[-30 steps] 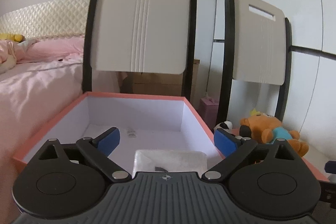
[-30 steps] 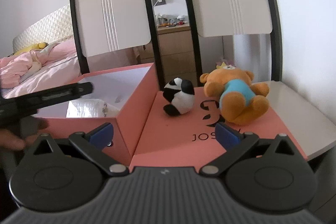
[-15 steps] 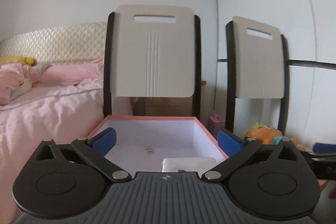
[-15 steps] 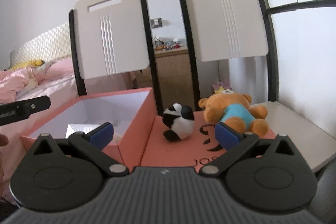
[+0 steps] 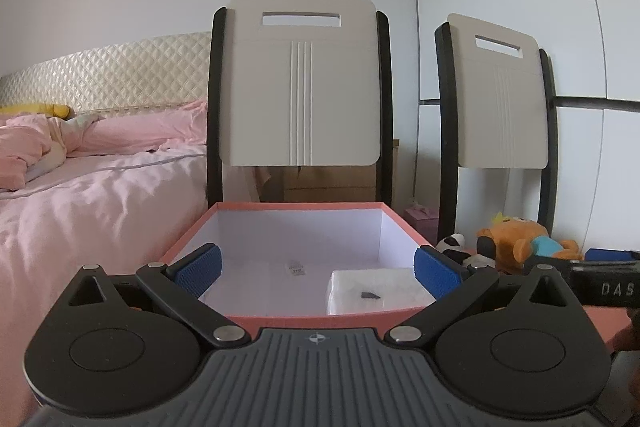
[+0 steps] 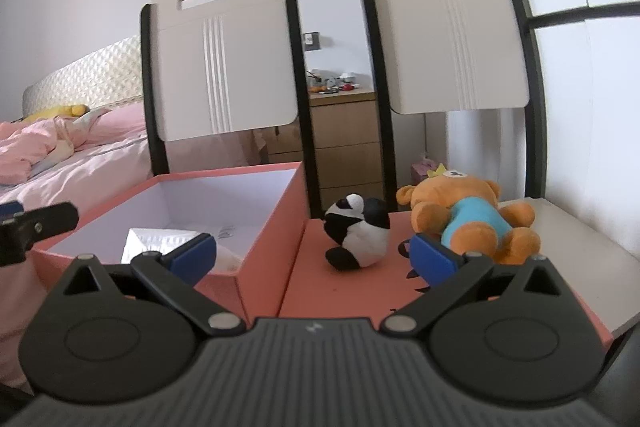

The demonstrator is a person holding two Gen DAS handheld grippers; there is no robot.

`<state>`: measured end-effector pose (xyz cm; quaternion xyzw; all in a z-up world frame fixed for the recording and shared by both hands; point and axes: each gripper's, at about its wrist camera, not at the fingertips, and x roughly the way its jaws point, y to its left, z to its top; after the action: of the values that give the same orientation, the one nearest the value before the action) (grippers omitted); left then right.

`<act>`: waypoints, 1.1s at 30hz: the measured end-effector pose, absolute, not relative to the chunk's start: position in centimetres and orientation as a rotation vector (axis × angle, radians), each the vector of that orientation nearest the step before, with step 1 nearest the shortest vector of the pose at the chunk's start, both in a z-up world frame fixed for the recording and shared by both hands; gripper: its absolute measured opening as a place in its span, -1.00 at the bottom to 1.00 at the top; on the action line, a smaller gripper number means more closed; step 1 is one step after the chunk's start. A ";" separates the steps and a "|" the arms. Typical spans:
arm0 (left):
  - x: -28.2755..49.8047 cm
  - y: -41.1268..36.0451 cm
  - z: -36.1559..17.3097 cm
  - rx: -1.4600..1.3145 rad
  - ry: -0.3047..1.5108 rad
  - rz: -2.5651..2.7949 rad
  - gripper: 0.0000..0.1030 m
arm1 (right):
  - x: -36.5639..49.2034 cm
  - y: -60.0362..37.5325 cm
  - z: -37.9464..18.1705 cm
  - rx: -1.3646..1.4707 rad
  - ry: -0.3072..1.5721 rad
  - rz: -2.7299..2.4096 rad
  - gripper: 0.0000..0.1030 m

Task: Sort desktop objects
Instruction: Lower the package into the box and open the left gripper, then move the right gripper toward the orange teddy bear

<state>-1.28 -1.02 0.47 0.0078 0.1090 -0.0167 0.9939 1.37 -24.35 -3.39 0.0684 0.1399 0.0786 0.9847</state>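
left gripper [image 5: 318, 271]: blue-padded jaws spread wide, nothing in them, hovering at the near wall of the open salmon-pink cardboard box with the white inside [image 5: 304, 315]

right gripper [image 6: 314, 253]: also wide and empty, sitting low over the flat salmon-pink box lid [image 6: 332, 291], roughly lined up on the panda

in the box: a white crinkly plastic-wrapped packet [image 5: 370, 291] in the near right corner, plus a tiny label on the floor, otherwise lots of room

still out: small black-and-white panda plush [image 6: 358, 237] on the lid near the box's right wall, and the orange teddy bear plush in a blue shirt [image 6: 472, 217] further along toward the lid's far right corner, near each other, can't tell if they touch

step in hand, my guess: right side goes for the panda, since it's closest to the box

how I'd do it: keep the jaws wide until the pads are on both sides of the round white belly, then squeeze the middle, not an ear or foot, it's squishy and will flop

watch out: lift clear over the box wall before letting go, and keep the left one out of the way
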 end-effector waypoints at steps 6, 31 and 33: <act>-1.3 -1.0 0.3 0.011 0.225 -0.031 1.00 | 1.9 -24.6 -3.7 0.162 0.300 0.148 1.00; -2.3 -2.7 -0.1 0.008 0.210 -0.016 1.00 | 0.3 -25.2 -3.4 0.185 0.238 0.134 1.00; -2.4 -2.7 -0.1 0.005 0.207 -0.017 1.00 | 0.2 -25.4 -3.2 0.190 0.233 0.136 1.00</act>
<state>-2.43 -2.71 -0.07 0.0027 0.1036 -0.0085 0.9946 0.20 -25.38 -3.21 0.0944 0.1158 0.0677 0.9865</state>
